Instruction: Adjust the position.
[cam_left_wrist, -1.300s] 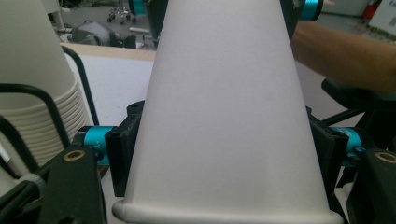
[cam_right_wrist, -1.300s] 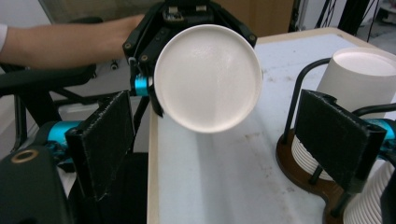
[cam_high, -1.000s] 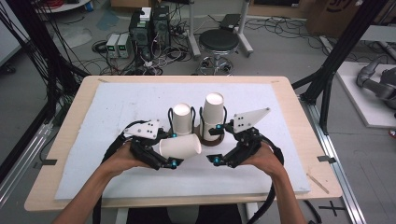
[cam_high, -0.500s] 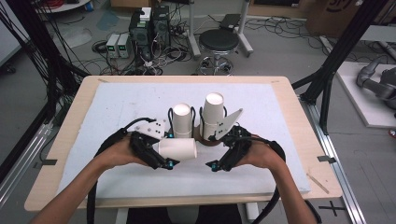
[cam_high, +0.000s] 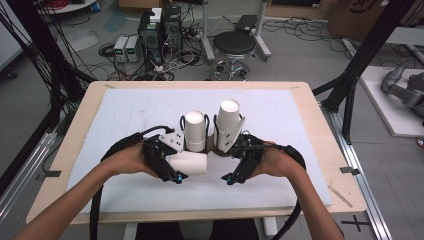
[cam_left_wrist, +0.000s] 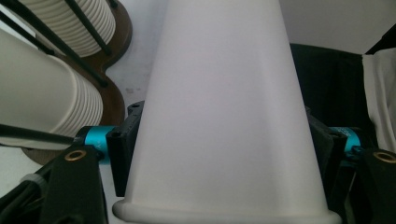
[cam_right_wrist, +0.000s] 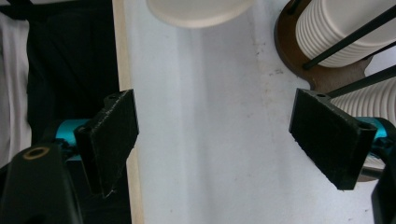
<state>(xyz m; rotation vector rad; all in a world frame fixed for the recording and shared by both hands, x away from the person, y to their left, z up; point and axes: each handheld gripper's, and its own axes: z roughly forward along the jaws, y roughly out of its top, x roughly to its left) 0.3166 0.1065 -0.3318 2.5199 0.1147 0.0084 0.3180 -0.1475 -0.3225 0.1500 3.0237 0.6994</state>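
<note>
A white paper cup (cam_high: 189, 163) lies sideways, clamped in my left gripper (cam_high: 172, 162), just in front of the cup holder (cam_high: 212, 145) with its two stacks. My right gripper (cam_right_wrist: 215, 140), empty, has just been closing slightly, having drawn nearer the cup, probably to take it.

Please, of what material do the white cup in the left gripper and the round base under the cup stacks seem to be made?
The white cup looks like matte paper: smooth, dull wall with a rolled rim. The round base looks like dark brown wood or fibreboard, flat and unglossy; which of the two is unclear.
</note>
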